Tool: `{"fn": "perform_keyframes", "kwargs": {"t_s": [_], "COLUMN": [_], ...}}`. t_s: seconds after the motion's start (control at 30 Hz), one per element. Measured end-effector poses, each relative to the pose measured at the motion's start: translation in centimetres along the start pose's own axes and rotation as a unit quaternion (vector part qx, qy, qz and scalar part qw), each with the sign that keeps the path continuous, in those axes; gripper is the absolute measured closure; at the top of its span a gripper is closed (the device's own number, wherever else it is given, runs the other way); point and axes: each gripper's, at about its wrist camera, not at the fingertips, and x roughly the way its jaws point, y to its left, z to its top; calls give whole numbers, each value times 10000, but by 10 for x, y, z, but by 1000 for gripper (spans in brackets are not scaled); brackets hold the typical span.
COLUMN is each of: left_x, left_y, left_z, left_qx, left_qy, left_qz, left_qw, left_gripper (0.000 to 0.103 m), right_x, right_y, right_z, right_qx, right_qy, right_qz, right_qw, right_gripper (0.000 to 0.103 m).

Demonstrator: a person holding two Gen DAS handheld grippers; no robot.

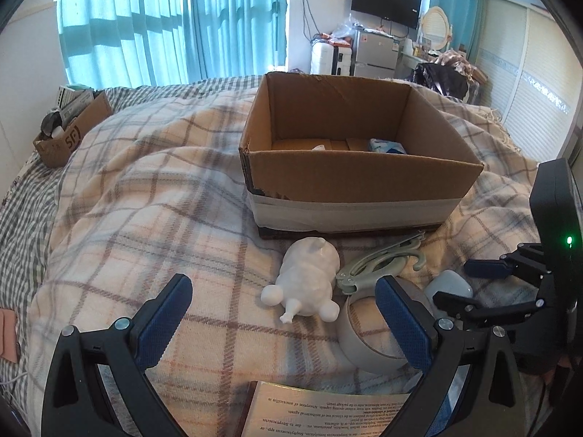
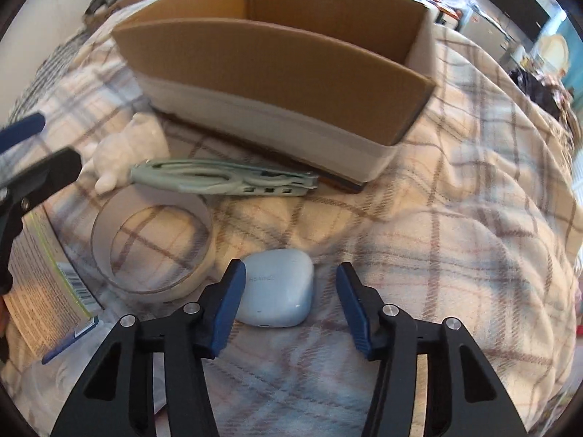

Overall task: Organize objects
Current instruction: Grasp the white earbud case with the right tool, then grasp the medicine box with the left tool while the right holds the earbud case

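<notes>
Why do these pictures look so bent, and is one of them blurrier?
Both views are fisheye, so the cardboard box bows in the right wrist view; that view is also smeared, especially the green hanger. The left wrist view is sharper, lit by bright curtains.

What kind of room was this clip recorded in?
Most likely a bedroom: the work surface is a bed with a plaid blanket, teal curtains cover a big window, and a vanity mirror stands near a wall-mounted monitor.

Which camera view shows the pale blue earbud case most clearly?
The right wrist view: the earbud case lies whole on the plaid blanket, between the open right gripper's fingers. In the left wrist view, only a part of it shows behind the right gripper.
</notes>
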Motion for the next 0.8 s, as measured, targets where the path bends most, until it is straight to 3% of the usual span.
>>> {"fn": "perform_keyframes", "kwargs": {"t_s": [0.33,0.47,0.7,0.8], "left_x": [2,0,6,7], "left_y": [-4,-10,-33,-44], "left_z": [-3,-7,-18,-18], "left_qx": [24,88,257,441], "left_qy": [135,210,548,528], "left_qz": [-25,-82,-319,-151], "left_qw": [9999,9997,9977,9975], "left_gripper": [0,0,0,0], "right_x": [19,6,-52,-59], "right_y": [5,6,-16,-21], "right_z": [-2,-6,-12,-4], "right_qx": [-170,-206,314,527], "right_qy": [449,149,-934,-1090], "right_qz": [0,-102,-318,-323], "right_qw": [9988,9996,9946,9921], "right_gripper": [52,53,53,53]}}
